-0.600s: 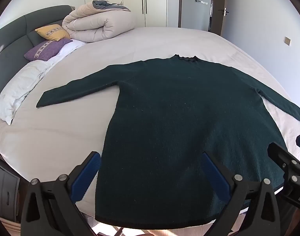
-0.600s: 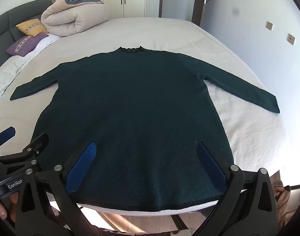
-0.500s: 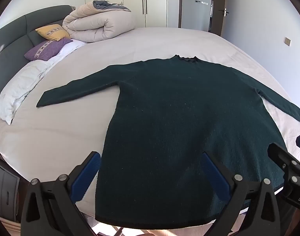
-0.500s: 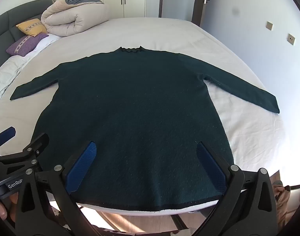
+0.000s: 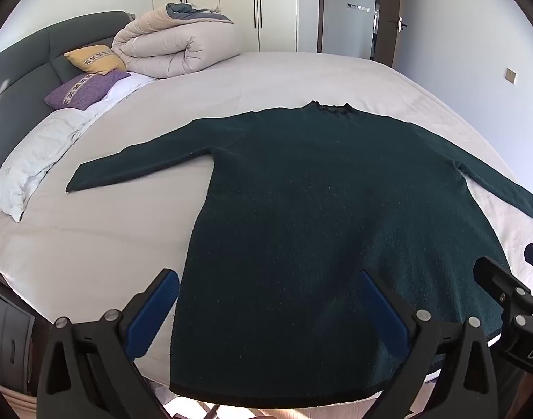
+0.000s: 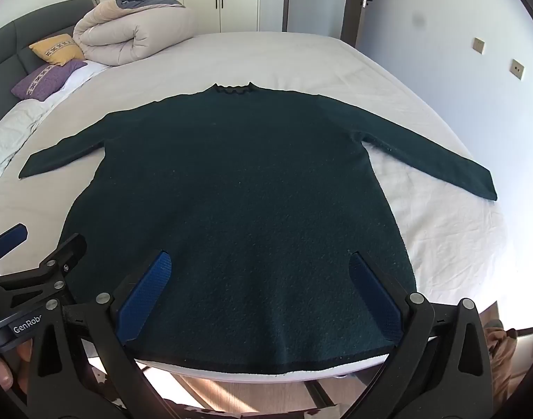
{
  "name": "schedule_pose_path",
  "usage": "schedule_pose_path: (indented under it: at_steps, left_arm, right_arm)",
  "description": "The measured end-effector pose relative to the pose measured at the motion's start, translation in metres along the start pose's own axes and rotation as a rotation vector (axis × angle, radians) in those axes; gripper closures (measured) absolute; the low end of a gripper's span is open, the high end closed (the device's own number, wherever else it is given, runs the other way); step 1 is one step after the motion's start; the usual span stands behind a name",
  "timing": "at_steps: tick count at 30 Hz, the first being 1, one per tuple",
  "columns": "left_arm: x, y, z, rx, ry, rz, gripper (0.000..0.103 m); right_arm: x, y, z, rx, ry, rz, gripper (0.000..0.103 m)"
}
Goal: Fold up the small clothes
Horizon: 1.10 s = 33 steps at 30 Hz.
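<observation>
Sweater [image 5: 329, 230] flat on bed [image 5: 92, 244], unmoved; both grippers unchanged, spread wide, empty.

The dark green sweater [image 5: 322, 223] is lying flat across the near half of the bed [image 5: 301, 80], sleeves spread wide, its hem hanging at the near edge. Bare sheet is showing on both sides of the body, under each sleeve, and beyond the collar toward the far edge. At the head end a rolled duvet [image 5: 172, 49], a yellow cushion [image 5: 95, 58], a purple cushion [image 5: 85, 87] and a white pillow [image 5: 32, 160] are crowding the left side. The left gripper [image 5: 266, 309] and right gripper [image 6: 257, 300] are hovering side by side over the hem, jaws spread.
</observation>
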<state>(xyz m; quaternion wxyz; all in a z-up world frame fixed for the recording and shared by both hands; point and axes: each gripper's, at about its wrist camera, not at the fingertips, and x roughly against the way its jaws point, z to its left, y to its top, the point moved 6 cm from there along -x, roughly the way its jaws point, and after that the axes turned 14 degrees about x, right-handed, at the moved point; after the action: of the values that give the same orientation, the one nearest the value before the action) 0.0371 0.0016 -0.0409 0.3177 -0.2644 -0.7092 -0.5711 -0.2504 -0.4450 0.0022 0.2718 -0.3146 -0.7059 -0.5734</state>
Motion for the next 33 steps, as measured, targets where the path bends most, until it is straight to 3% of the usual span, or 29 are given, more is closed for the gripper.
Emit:
schedule_pose_path:
  at_steps: [33]
  left_arm:
    - [-0.0020,-0.0008,-0.0029,-0.001,-0.001,0.000,0.000]
  right_arm:
    - [0.0001,-0.0015,0.0008,0.000,0.005,0.002,0.000]
